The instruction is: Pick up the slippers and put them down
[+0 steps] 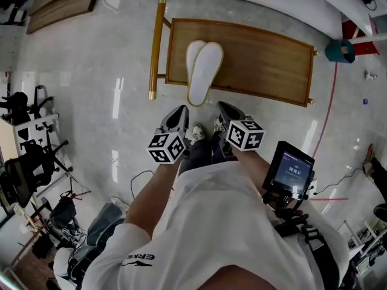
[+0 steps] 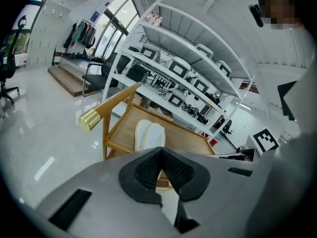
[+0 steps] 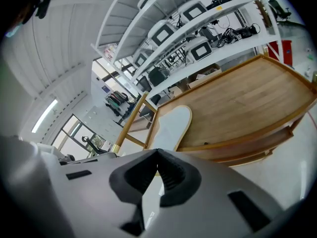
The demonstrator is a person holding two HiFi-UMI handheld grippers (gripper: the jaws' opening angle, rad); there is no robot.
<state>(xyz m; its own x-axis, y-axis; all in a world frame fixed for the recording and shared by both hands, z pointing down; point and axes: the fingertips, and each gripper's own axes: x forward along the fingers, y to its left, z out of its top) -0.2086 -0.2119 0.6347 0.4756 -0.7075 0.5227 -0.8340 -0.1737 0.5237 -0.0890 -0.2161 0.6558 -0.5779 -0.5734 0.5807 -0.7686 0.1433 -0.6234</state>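
Two white slippers (image 1: 204, 68) lie side by side, overlapping, on the left end of a low wooden platform (image 1: 266, 62); their near ends stick out over its front edge. My left gripper (image 1: 179, 112) and right gripper (image 1: 225, 109) hover side by side just short of that edge, both shut with nothing in them. The left gripper view has the closed left gripper (image 2: 160, 150) pointing at the slippers (image 2: 148, 134) on the platform (image 2: 188, 142). The right gripper view has the closed right gripper (image 3: 157, 153) below the slippers (image 3: 174, 122) and the platform (image 3: 242, 100).
A gold-capped wooden bar (image 1: 157, 47) runs along the platform's left end. White shelving with monitors (image 2: 188, 78) stands behind it. The person's shoes (image 1: 198, 132) are on the glossy floor between the grippers. A small screen (image 1: 291, 171) hangs at the waist; stands and cables crowd the left.
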